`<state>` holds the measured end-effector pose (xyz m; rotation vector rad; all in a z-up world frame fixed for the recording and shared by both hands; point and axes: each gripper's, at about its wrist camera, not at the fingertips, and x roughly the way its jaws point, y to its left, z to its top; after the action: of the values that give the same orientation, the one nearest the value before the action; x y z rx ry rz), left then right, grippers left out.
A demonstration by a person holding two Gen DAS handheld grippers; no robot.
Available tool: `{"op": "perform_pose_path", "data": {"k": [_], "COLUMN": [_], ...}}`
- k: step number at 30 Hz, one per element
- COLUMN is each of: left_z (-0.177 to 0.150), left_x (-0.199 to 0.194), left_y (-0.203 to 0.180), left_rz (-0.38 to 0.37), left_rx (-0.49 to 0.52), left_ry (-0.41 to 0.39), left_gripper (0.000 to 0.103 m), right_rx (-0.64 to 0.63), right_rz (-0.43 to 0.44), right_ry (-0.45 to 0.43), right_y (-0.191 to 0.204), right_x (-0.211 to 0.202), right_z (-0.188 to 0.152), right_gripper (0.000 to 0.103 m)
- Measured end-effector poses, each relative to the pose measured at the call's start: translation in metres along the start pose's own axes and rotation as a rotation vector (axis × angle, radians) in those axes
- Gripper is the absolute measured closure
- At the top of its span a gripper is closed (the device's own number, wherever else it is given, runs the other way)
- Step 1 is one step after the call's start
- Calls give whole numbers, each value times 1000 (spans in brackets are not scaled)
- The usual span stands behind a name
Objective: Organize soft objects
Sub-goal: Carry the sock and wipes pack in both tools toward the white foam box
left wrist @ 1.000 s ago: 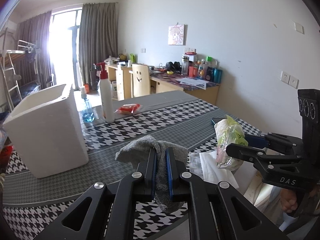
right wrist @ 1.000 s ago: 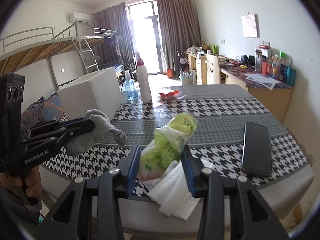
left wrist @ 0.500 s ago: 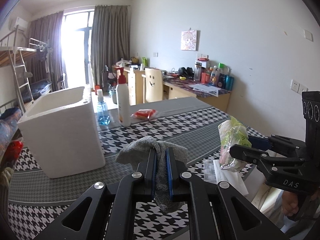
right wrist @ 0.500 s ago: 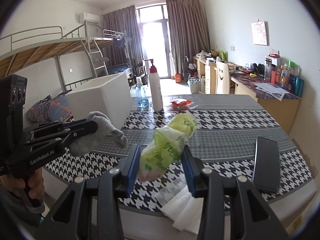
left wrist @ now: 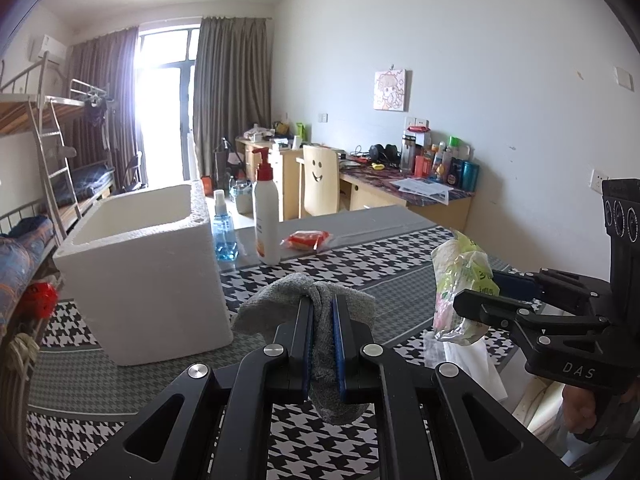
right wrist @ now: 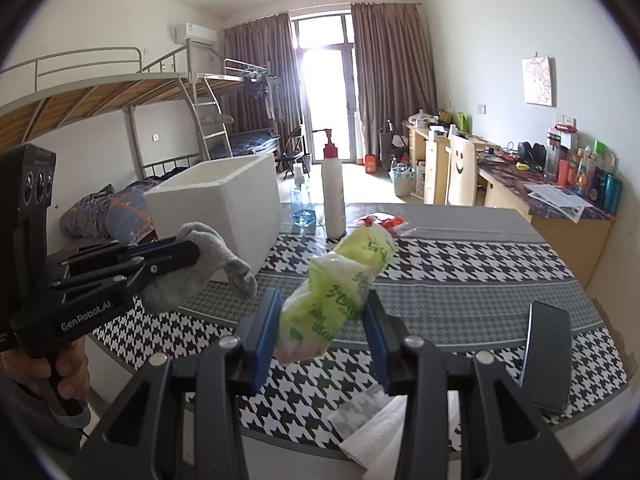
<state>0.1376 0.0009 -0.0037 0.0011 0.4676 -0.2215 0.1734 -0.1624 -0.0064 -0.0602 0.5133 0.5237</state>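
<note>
Clenched, the left gripper [left wrist: 322, 312] pinches a fuzzy grey sock [left wrist: 304, 300] (limp), right gripper [right wrist: 322, 320] squeezing a crinkly green packet [right wrist: 340, 292].

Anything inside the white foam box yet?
The white foam box is open-topped; only bare inner walls near its rim show. Its floor is hidden by the front wall in both views, so contents cannot be told.

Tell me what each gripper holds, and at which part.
Left gripper pinches the grey sock at its bunched middle. Right gripper clamps the green plastic packet near its lower end.
</note>
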Motion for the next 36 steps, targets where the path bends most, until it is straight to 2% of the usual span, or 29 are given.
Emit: {"op": "perform_pose_path", "data": {"k": [36], "left_z": [46], "left_x": [-8], "left_y": [25], "left_rz": [51], "left_rx": [19], "left_ry": [-92], "left_gripper": [94], "right_rx": [-57], "right_rz": [33], "right_ry": [-58], "right_y": [19], "right_x": [17], "right_z": [46], "right_gripper": [57]}}
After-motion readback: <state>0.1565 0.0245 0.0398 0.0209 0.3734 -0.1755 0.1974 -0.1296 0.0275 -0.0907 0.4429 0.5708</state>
